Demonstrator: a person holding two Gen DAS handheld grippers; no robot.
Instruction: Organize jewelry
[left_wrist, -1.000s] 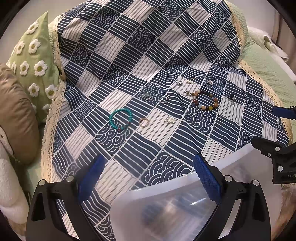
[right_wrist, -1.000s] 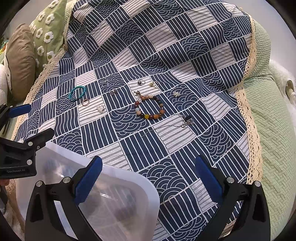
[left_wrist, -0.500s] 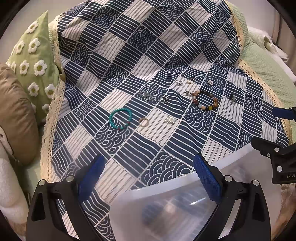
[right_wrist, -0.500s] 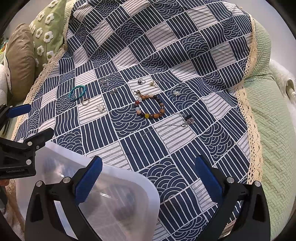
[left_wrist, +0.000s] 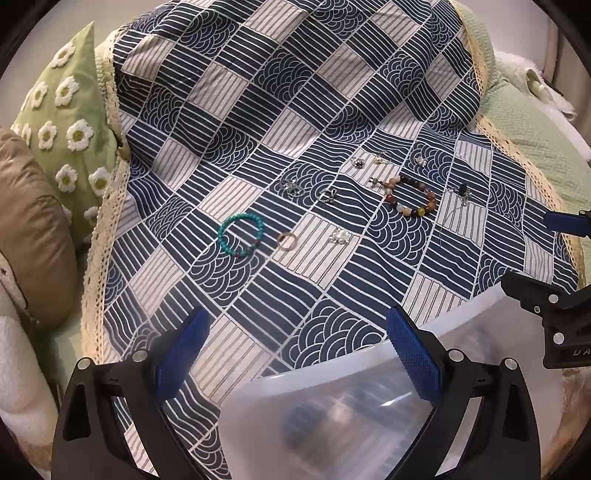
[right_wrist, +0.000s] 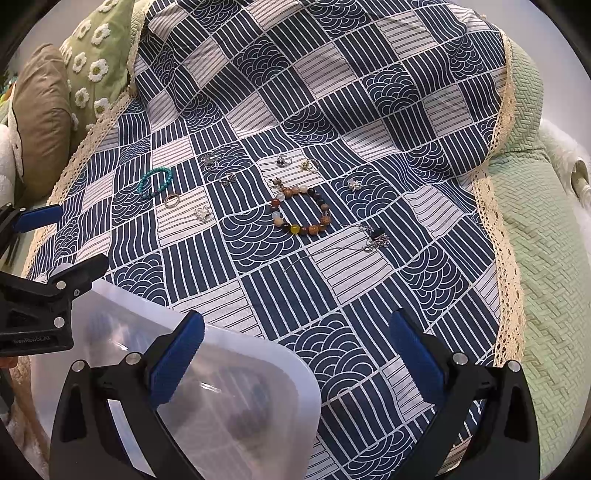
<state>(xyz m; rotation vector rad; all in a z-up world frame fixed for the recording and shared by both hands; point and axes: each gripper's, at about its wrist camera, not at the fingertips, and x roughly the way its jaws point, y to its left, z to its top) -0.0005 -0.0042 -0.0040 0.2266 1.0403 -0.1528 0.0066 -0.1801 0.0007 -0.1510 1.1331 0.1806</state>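
Jewelry lies spread on a navy and white patterned cloth (left_wrist: 295, 110). A turquoise bead bracelet (left_wrist: 241, 234), a gold ring (left_wrist: 286, 241), a multicolour bead bracelet (left_wrist: 410, 199), a thin necklace with a dark pendant (left_wrist: 461, 192) and several small silver rings lie apart. A frosted plastic box (left_wrist: 351, 417) sits at the near edge. My left gripper (left_wrist: 295, 354) is open and empty above the box's left rim. My right gripper (right_wrist: 295, 354) is open and empty, over the box's right corner (right_wrist: 258, 387). The multicolour bracelet (right_wrist: 301, 210) and the turquoise bracelet (right_wrist: 155, 182) also show in the right wrist view.
A green daisy pillow (left_wrist: 66, 110) and a brown cushion (left_wrist: 33, 229) lie at the left. A green quilted cover (right_wrist: 546, 258) lies at the right, past the cloth's lace edge (right_wrist: 506, 258).
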